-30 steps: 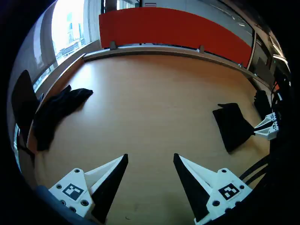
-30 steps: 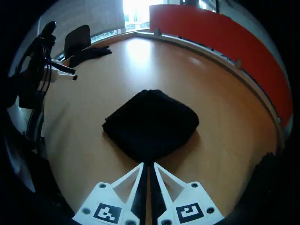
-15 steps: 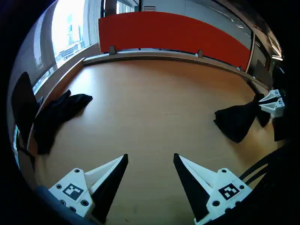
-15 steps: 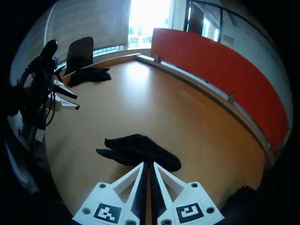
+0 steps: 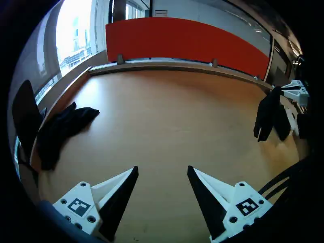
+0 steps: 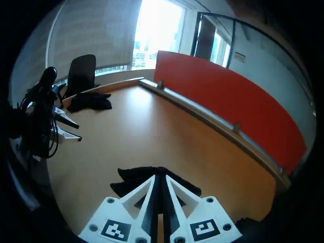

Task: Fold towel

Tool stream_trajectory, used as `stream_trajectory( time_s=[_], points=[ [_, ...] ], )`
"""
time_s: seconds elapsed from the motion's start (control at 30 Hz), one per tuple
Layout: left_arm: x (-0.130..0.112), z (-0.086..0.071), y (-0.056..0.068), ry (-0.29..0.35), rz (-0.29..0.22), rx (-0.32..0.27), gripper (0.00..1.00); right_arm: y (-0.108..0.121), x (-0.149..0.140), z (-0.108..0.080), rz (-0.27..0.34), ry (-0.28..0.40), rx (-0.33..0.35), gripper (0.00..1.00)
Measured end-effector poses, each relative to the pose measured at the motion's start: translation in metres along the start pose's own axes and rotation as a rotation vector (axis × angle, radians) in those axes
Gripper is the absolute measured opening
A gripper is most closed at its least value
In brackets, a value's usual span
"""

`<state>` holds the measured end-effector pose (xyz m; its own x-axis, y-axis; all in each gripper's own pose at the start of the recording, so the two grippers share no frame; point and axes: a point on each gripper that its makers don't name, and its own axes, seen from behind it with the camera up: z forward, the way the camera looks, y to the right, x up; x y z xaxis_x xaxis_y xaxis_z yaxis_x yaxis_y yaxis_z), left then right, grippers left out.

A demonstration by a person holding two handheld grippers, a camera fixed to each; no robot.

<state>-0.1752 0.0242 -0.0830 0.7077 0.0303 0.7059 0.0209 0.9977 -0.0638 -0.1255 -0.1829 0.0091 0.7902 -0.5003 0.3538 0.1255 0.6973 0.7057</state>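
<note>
A black towel (image 5: 266, 116) hangs limp in the air at the right of the left gripper view, pinched at its top by my right gripper (image 5: 292, 90). In the right gripper view the same towel (image 6: 133, 181) droops below my right gripper (image 6: 161, 177), whose jaws are shut on the cloth. My left gripper (image 5: 162, 168) is open low over the wooden table (image 5: 170, 117), nothing between its fingers. It also shows at the left of the right gripper view, left gripper (image 6: 71, 129), open, held by a person's hand.
A second black cloth (image 5: 65, 123) lies crumpled at the table's left edge, also seen as black cloth (image 6: 90, 101). A black chair (image 6: 81, 73) stands behind it. A red partition (image 5: 186, 40) runs along the table's far edge.
My right gripper has risen and lifted the folded towel off the table; it now hangs loose. The left gripper has stayed open in the same spot.
</note>
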Motion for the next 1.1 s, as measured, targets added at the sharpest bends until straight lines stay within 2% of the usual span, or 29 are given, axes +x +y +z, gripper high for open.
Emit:
stream_trajectory(
  time_s=[0.6, 1.1],
  points=[
    [0.008, 0.001, 0.008, 0.005, 0.024, -0.012, 0.89, 0.069, -0.01, -0.031, 0.059, -0.008, -0.091, 0.04],
    [0.012, 0.003, 0.009, 0.0, 0.028, -0.007, 0.89, 0.168, -0.027, -0.065, 0.11, -0.037, -0.214, 0.04]
  ],
)
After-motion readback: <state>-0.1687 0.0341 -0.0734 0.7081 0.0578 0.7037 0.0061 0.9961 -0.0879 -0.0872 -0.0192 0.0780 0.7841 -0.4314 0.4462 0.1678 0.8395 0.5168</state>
